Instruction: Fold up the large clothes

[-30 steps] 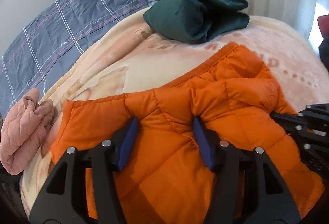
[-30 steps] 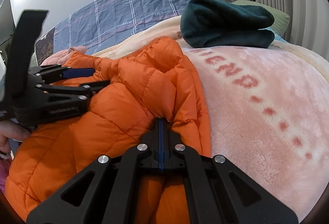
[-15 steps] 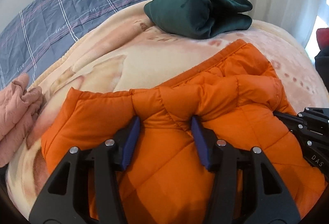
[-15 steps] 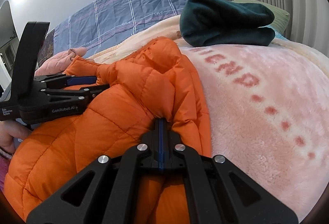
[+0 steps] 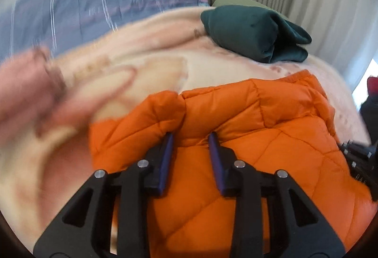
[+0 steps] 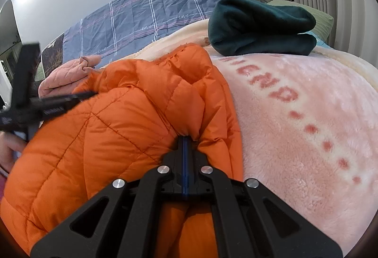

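My right gripper (image 6: 185, 139) is clenched on a pinch of the one orange jacket (image 6: 113, 130) lying on the pink blanket (image 6: 307, 120). My left gripper (image 5: 191, 137) has just been closing, a jacket fold between its pads; whether they press I cannot tell. One green bundle (image 6: 259, 26), one pink garment (image 6: 68, 73). The blue sheet (image 6: 151, 14) reads "love".
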`<state>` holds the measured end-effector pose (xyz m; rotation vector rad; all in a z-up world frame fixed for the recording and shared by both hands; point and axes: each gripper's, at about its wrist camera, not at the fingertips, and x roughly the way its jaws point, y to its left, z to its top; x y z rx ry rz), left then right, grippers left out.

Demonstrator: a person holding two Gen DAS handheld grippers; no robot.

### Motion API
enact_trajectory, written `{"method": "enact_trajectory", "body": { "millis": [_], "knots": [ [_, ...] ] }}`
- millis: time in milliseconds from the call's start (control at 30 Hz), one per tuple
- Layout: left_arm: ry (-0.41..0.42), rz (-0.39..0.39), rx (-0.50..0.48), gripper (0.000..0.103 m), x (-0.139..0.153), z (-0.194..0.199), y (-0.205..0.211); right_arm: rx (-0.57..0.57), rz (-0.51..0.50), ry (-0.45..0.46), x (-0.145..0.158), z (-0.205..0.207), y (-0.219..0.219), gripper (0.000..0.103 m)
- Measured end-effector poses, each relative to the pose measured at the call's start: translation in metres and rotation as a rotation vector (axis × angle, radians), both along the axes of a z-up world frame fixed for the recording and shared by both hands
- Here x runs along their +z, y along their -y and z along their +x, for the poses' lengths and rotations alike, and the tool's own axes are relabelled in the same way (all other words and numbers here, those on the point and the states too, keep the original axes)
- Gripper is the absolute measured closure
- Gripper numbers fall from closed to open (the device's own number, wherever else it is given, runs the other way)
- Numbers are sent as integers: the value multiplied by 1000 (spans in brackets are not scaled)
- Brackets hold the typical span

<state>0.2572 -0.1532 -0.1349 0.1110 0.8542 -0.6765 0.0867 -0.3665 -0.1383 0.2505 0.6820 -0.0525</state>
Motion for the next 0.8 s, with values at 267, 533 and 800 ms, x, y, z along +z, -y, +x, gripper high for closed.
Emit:
{"method": "enact_trajectory", "body": {
  "millis": [267, 533, 800],
  "knots": [
    [-3, 77, -11, 71, 7, -8, 9, 44, 3, -64, 40, 0, 12, 97],
    [20, 124, -8, 72, 10, -12, 16, 214, -105, 17, 103, 45, -22, 76],
    [-6, 0, -21, 70, -2, -1, -3, 109, -103, -95, 8, 86, -14, 74]
  ]
}}
